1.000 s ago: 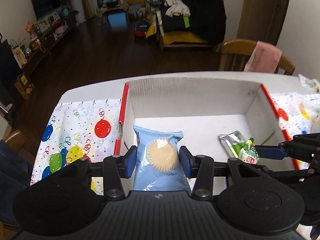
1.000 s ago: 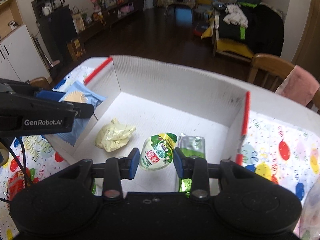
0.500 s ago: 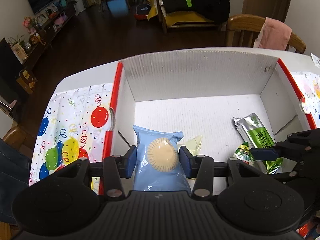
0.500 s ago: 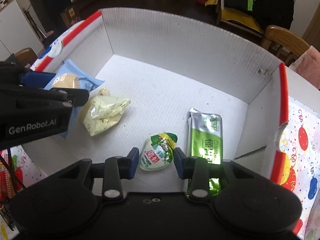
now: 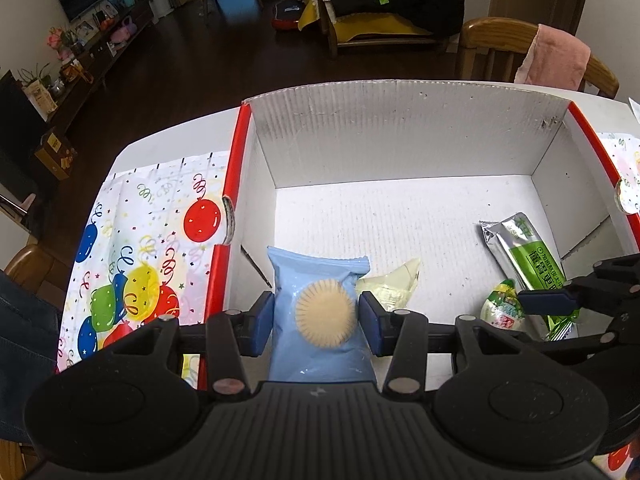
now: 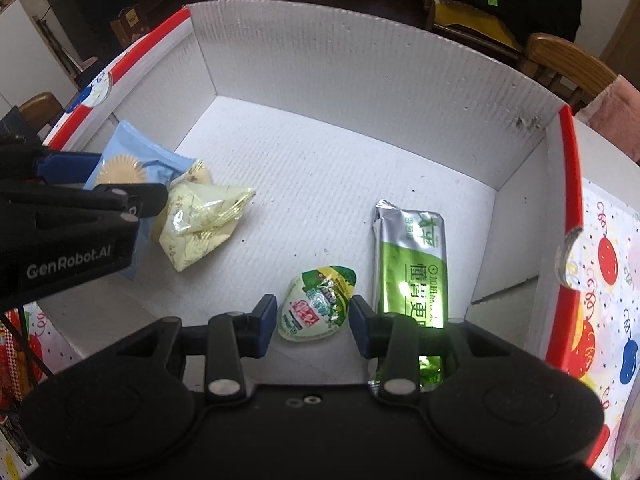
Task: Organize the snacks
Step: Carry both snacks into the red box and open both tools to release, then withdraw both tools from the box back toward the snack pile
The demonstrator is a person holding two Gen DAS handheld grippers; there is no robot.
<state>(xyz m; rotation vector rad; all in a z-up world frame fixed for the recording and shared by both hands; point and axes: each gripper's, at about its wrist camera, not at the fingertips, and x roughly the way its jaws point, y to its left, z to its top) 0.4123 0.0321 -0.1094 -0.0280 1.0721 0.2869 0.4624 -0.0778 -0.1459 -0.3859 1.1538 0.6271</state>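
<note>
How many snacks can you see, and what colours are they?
Blue packets: 1, the blue cookie packet, pinched in the left claw.
Yellow packets: 1, the pale yellow packet.
Green snacks: 2, the long green bar and the little jelly cup.
Total: 4 snacks.

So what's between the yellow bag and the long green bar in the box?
Mostly bare white box floor. Nearer the camera, the jelly cup sits between yellow bag and green bar, beside the bar. Right wrist view.
</note>
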